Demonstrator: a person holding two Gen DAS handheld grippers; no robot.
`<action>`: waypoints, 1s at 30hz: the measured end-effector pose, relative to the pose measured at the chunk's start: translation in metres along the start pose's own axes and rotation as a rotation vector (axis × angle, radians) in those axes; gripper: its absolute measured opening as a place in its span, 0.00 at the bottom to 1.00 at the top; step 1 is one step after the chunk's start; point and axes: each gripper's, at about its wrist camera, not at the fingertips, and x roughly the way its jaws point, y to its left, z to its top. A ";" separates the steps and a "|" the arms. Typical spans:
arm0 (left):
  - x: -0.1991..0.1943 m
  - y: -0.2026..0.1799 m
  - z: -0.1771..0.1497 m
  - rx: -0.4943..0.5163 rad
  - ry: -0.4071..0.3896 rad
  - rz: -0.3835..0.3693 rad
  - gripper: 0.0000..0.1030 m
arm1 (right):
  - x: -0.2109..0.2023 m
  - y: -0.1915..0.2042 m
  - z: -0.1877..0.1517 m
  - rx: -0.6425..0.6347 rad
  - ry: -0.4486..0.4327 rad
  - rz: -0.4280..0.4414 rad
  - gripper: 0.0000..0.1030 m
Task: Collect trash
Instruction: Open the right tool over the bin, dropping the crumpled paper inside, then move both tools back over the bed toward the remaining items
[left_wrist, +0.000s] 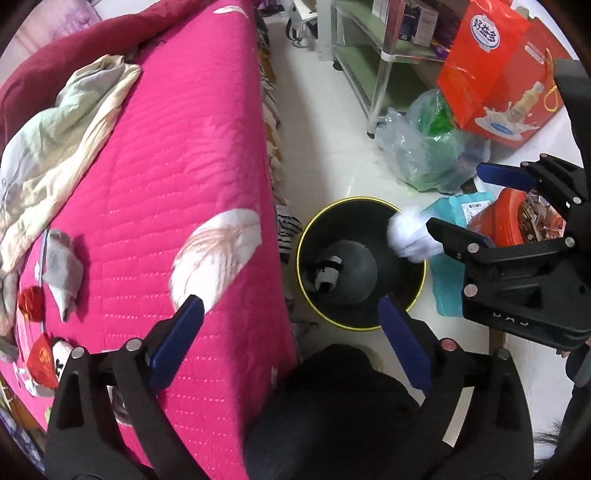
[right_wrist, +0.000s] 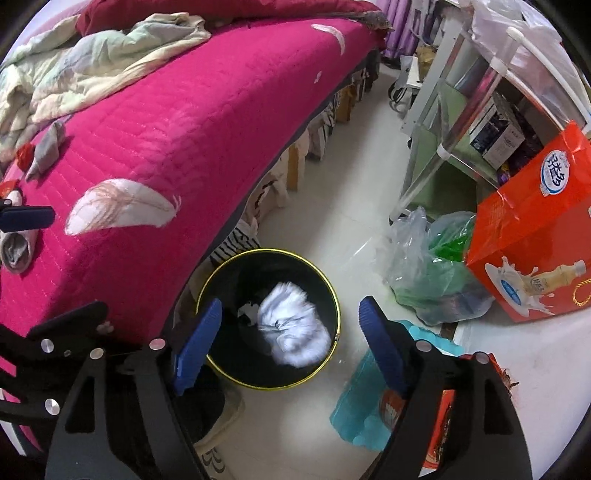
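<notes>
Pink quilted bedspread (left_wrist: 155, 192) covers the bed at left; beside it on the pale floor stands a black bin (right_wrist: 267, 319) with a yellow rim. A blurred white wad of trash (right_wrist: 293, 334) is at the bin's mouth, touching neither pad. Right gripper (right_wrist: 290, 338) stands spread above it, nothing clamped; left gripper (left_wrist: 291, 343) gapes empty

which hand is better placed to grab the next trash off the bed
Left. The left gripper hangs open at the bed's edge, nearer the red wrapper; the right gripper is over the bin.
</notes>
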 end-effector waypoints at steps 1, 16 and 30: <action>0.000 0.000 -0.001 -0.002 0.003 -0.001 0.91 | 0.000 0.001 0.000 -0.005 0.005 -0.002 0.72; -0.021 0.012 -0.024 -0.052 -0.011 -0.007 0.91 | -0.030 0.035 0.003 -0.088 -0.023 -0.022 0.80; -0.047 0.043 -0.056 -0.164 -0.027 0.020 0.91 | -0.050 0.085 0.013 -0.195 -0.071 0.035 0.80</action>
